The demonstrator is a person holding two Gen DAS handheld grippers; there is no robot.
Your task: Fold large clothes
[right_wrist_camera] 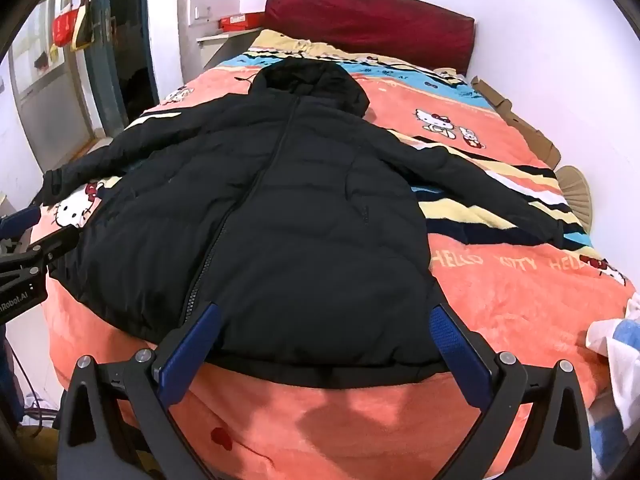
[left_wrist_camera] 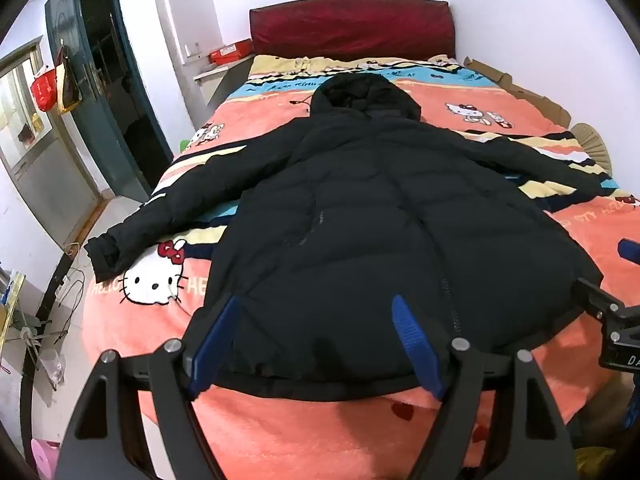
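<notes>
A black hooded puffer jacket (left_wrist_camera: 360,208) lies flat, front up and zipped, on the bed, sleeves spread to both sides, hood toward the headboard. It also shows in the right wrist view (right_wrist_camera: 280,220). My left gripper (left_wrist_camera: 316,312) is open, its blue fingers above the jacket's hem on the left half. My right gripper (right_wrist_camera: 326,316) is open, its fingers spread over the hem on the right half. Neither holds anything. The right gripper's body shows at the left view's right edge (left_wrist_camera: 616,320); the left gripper shows at the right view's left edge (right_wrist_camera: 28,264).
The bed carries an orange Hello Kitty blanket (left_wrist_camera: 280,420) and a dark red headboard (left_wrist_camera: 352,28). Cardboard (left_wrist_camera: 520,88) lies along the right wall. An open dark door (left_wrist_camera: 100,92) and clutter on the floor (left_wrist_camera: 40,320) are left. White cloth (right_wrist_camera: 616,344) lies on the bed's right.
</notes>
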